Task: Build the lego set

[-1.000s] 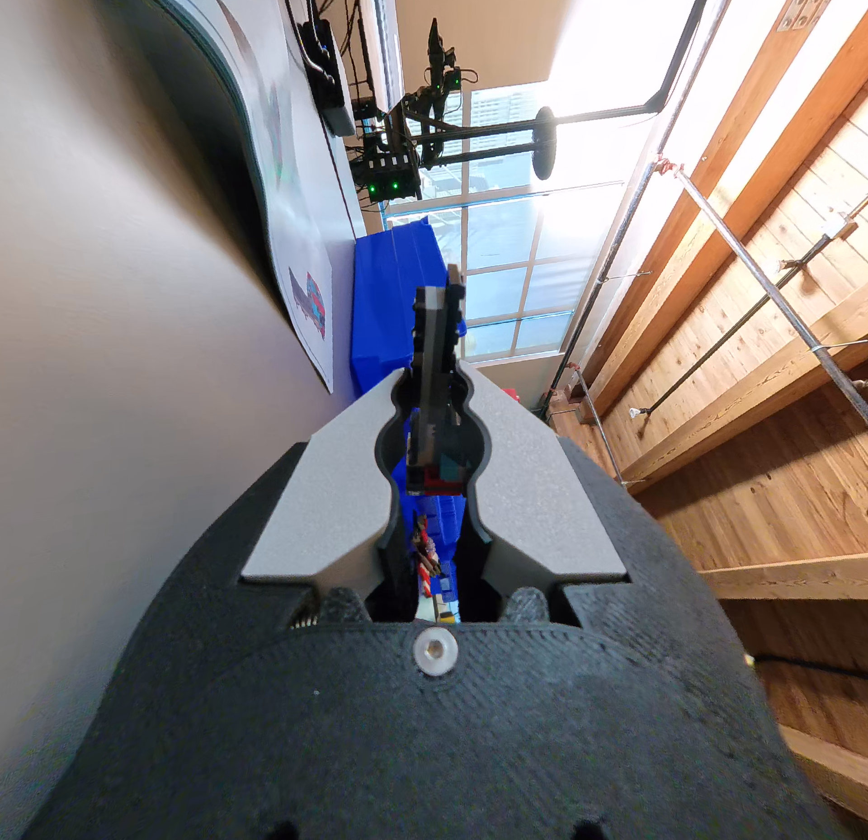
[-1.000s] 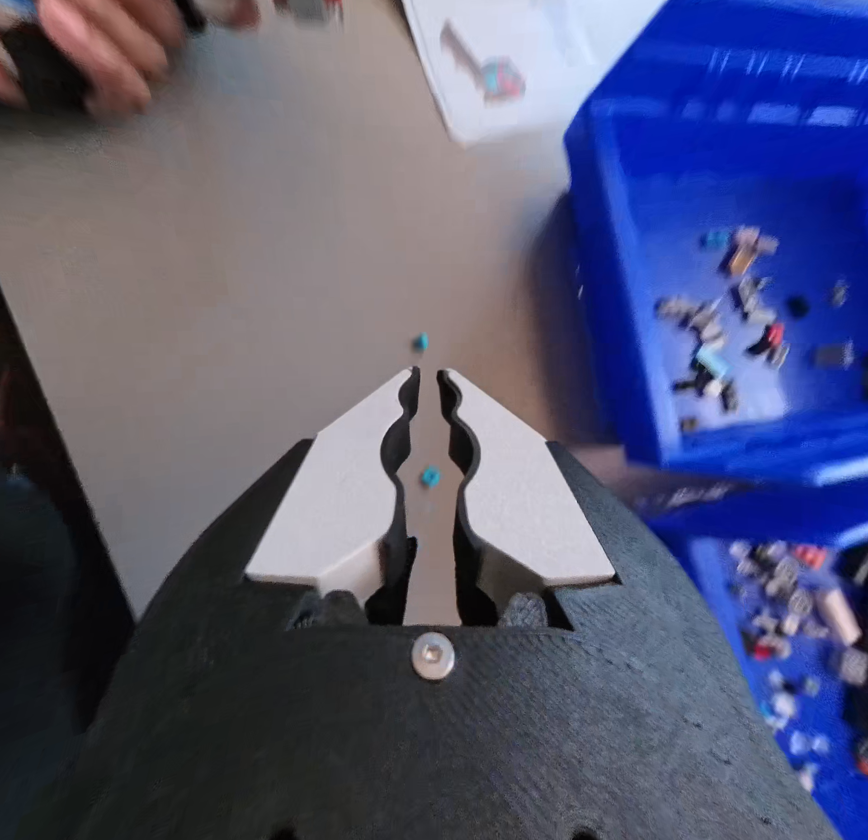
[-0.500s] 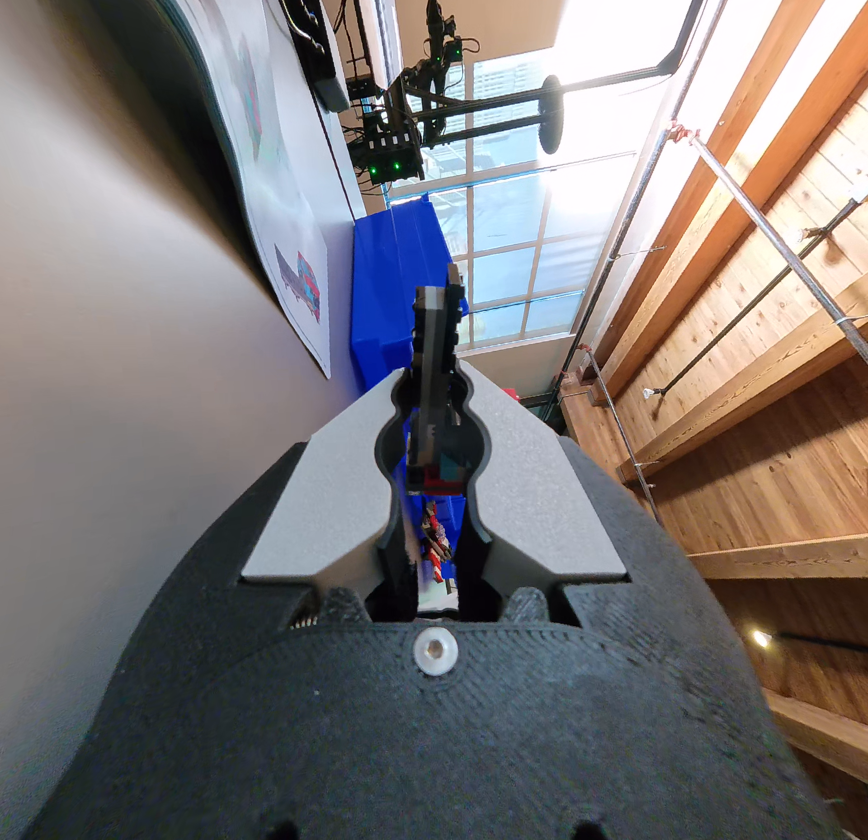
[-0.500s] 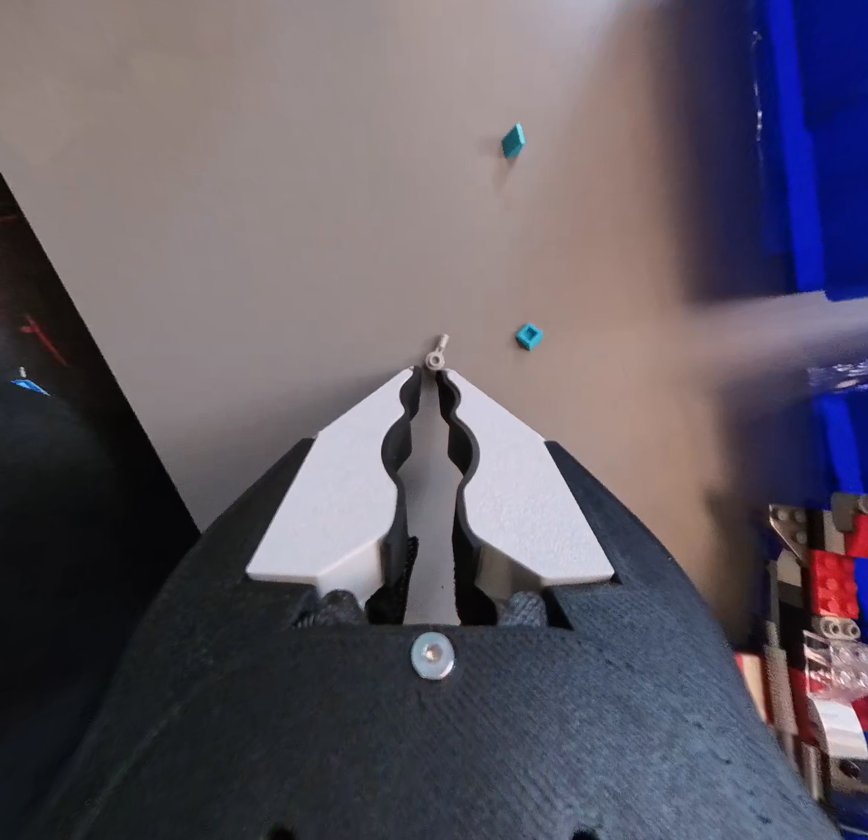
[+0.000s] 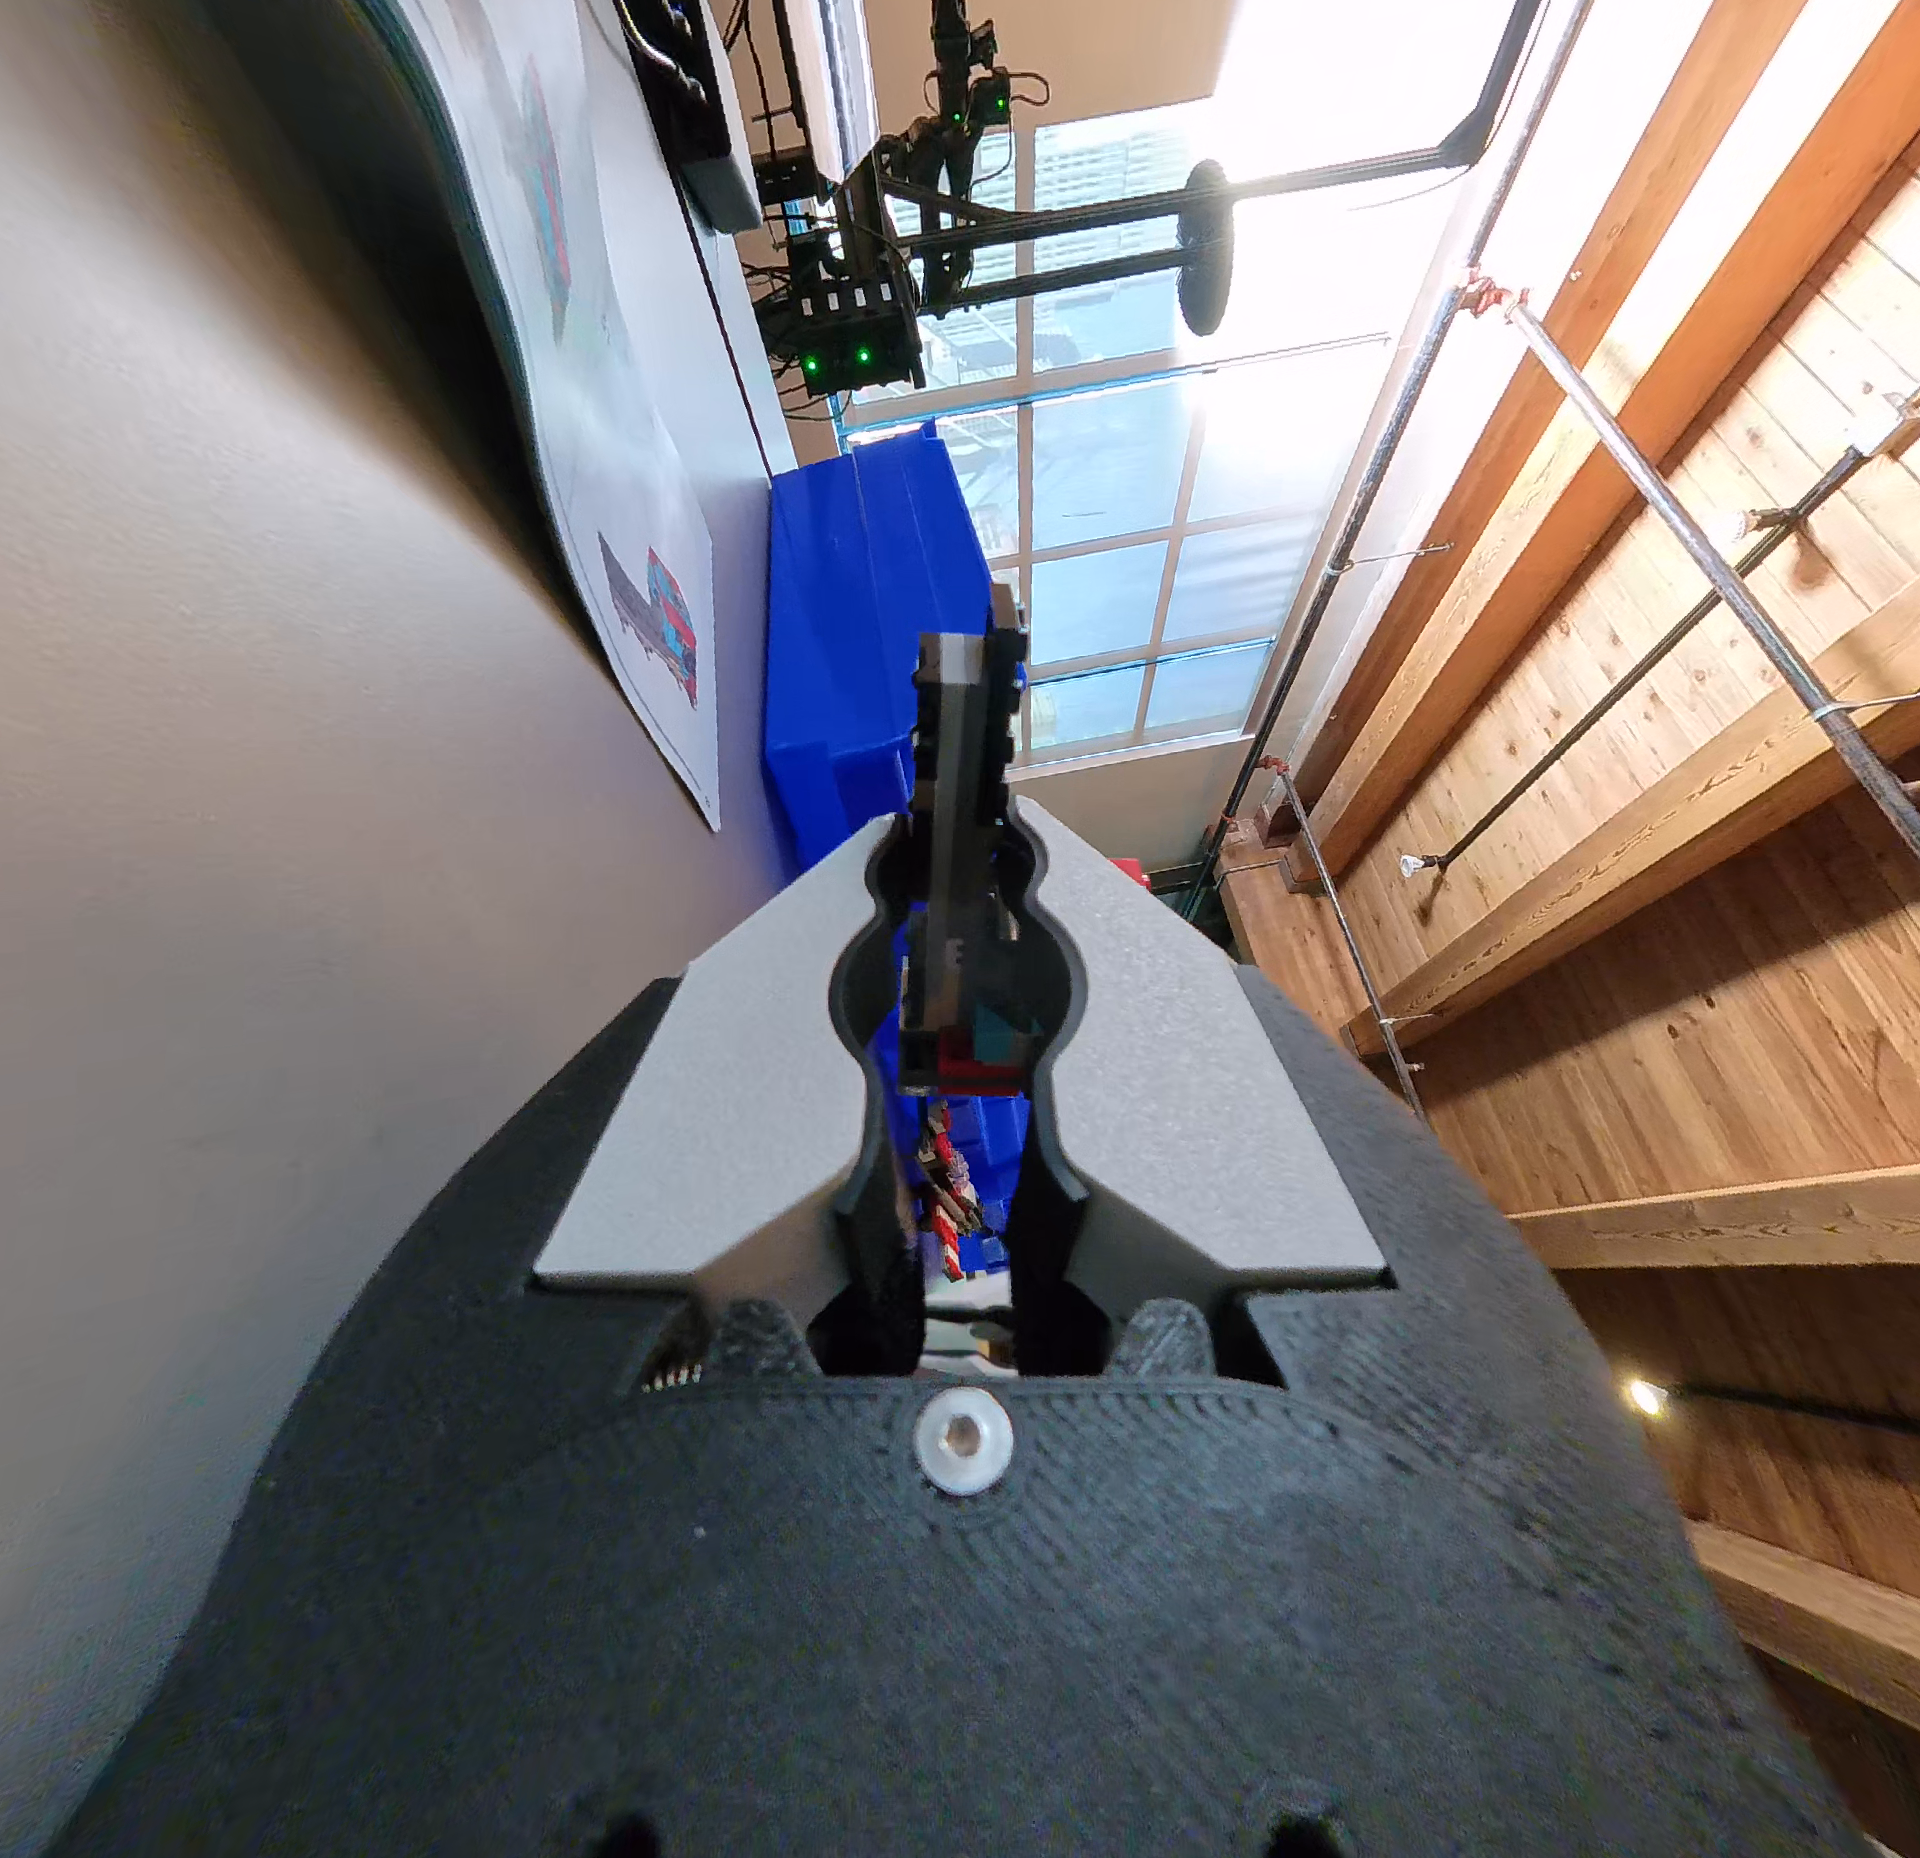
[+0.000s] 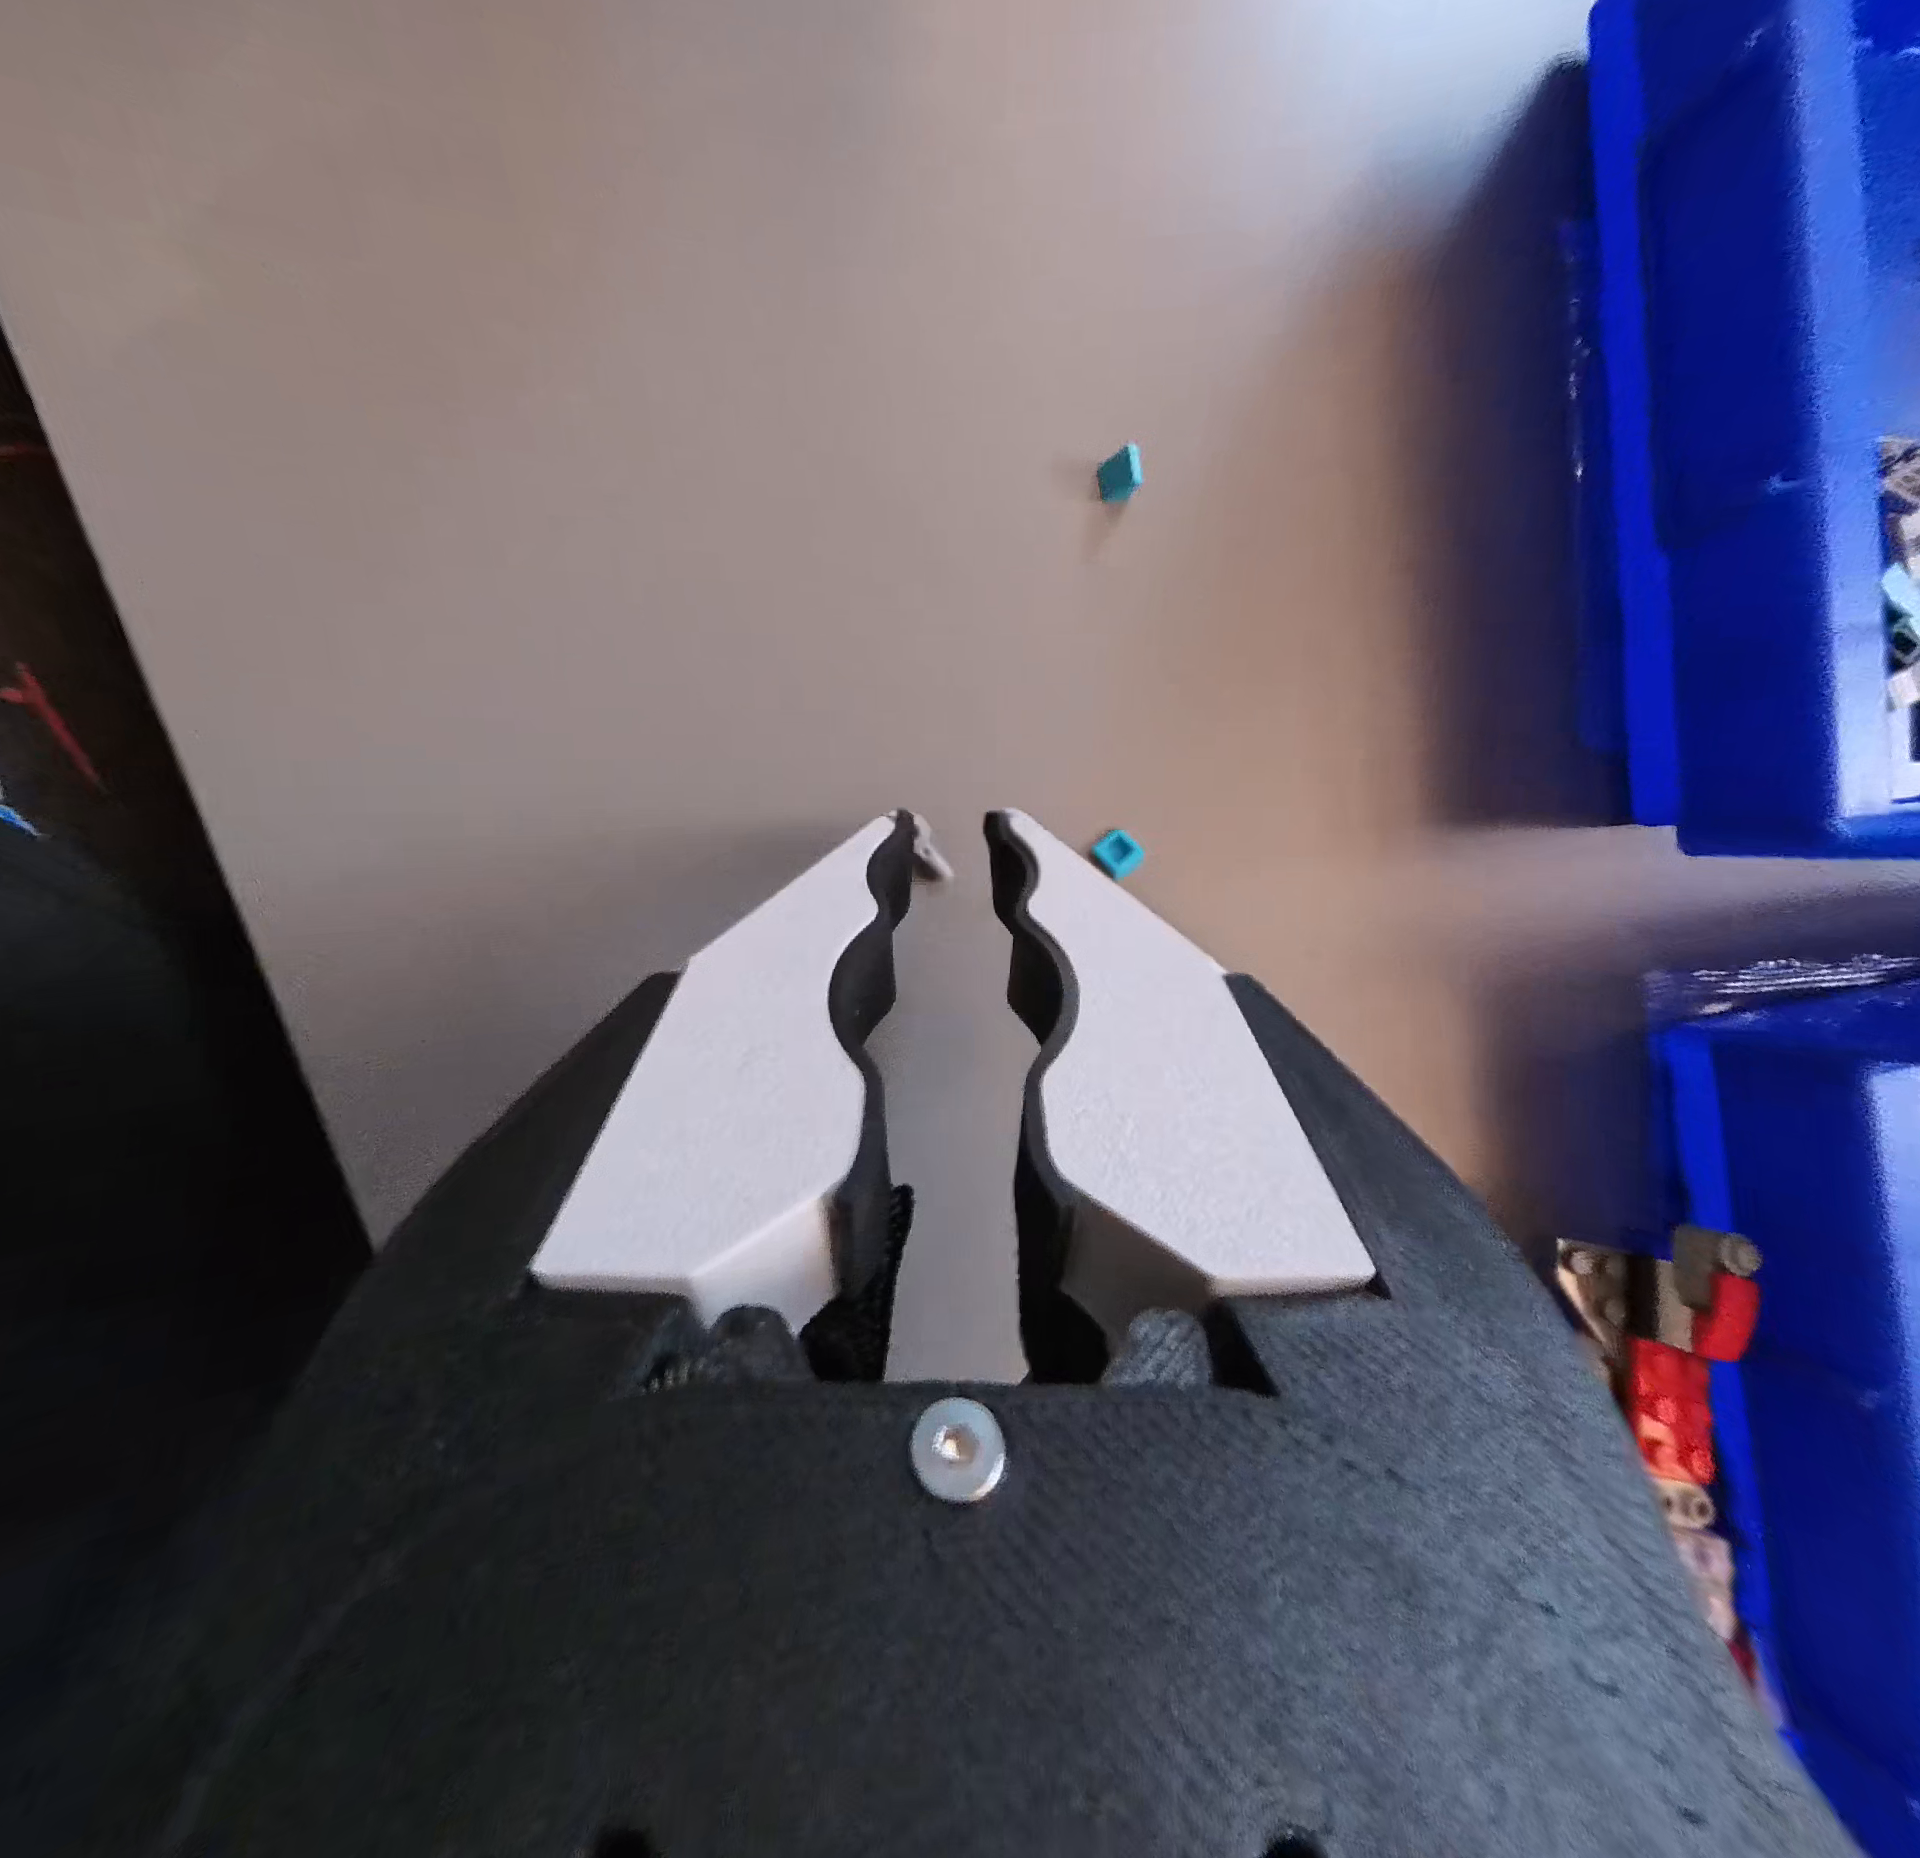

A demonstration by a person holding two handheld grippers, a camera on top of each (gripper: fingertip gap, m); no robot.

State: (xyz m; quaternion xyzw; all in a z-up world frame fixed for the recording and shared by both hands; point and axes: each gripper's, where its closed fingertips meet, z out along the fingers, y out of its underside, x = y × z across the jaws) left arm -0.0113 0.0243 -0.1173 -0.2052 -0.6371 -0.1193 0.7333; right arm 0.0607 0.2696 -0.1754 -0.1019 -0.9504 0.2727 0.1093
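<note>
Our right gripper point(image 6: 943, 854) hangs low over the table point(image 6: 623, 406) with its jaws parted by a narrow gap and nothing clamped between them. Tucked against the inner edge of its left fingertip lies a tiny grey pin-like piece point(image 6: 932, 856), off-centre in the gap; its long axis seems to run slantwise toward the far left, though it is too small for us to be sure. We judge that the coming pinch turns on this offset: a small shift left would centre the piece. Just beside the right fingertip sits a small teal stud-side-up piece point(image 6: 1116, 853), and farther ahead a second teal tile point(image 6: 1119, 473). Blue bins point(image 6: 1714, 458) stand to the right. Our left gripper point(image 5: 961, 842) is well apart, clamped on the long grey-and-black lego assembly point(image 5: 964, 769), which sticks forward beyond the fingertips.
</note>
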